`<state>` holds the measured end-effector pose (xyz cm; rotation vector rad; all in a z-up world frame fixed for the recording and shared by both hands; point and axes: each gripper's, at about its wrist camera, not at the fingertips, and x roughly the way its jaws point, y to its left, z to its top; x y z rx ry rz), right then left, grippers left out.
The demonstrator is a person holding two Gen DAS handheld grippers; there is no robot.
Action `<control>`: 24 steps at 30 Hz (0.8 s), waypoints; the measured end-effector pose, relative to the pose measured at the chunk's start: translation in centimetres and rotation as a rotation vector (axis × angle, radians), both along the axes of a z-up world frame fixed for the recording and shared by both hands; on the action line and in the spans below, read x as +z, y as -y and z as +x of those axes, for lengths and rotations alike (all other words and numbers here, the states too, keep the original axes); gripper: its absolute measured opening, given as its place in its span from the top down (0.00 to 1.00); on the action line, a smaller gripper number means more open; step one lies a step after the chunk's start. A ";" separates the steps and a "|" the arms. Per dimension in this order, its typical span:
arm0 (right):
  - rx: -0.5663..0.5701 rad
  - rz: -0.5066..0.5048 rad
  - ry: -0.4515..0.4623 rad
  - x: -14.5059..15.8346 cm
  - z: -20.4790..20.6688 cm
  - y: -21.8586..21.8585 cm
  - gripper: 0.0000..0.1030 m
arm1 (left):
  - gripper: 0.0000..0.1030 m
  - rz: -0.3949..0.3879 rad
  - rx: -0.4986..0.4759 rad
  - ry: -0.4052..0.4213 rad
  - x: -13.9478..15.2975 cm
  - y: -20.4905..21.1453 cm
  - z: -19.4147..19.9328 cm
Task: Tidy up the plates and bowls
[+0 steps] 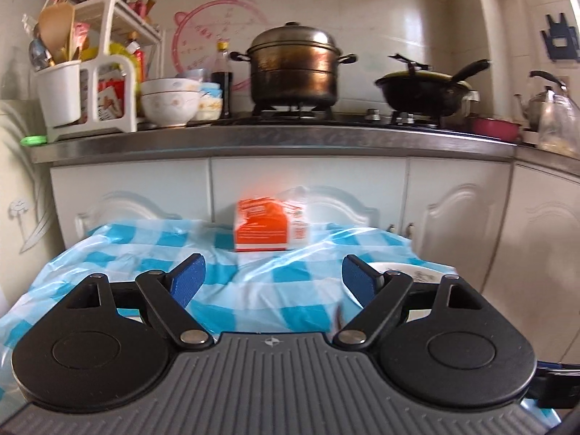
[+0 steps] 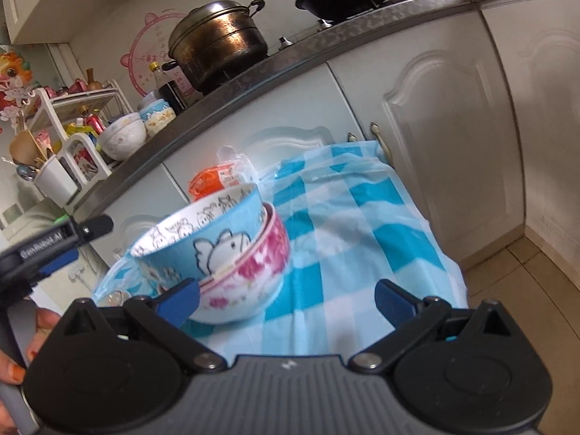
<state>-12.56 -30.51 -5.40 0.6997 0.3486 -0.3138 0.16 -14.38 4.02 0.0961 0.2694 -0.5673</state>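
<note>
In the right wrist view a blue cartoon-printed bowl sits tilted inside a pink floral bowl on the checked table. My right gripper is open; the stacked bowls stand just beyond its left fingertip, and neither pad presses on them. My left gripper is open over the tablecloth with nothing between its fingers. A white plate lies on the table, partly hidden behind its right finger. The left gripper also shows at the left edge of the right wrist view, held by a hand.
An orange packet stands at the table's far side against white cabinet doors. On the counter are stacked white bowls, a utensil rack, a sauce bottle, a steamer pot and a black wok.
</note>
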 end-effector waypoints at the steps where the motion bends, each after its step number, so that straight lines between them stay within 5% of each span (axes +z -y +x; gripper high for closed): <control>1: -0.004 0.008 -0.001 -0.1 -0.3 -0.2 0.01 | 0.01 -0.012 -0.012 -0.005 -0.1 -0.2 -0.6; 9: -0.041 0.007 -0.063 2.0 -3.1 -3.2 0.01 | 0.00 -0.024 -0.099 -0.070 0.7 -3.0 -5.0; 24: -0.057 -0.221 -0.116 9.6 -7.1 -11.9 0.01 | 0.00 0.006 -0.052 -0.178 3.5 -11.4 -10.7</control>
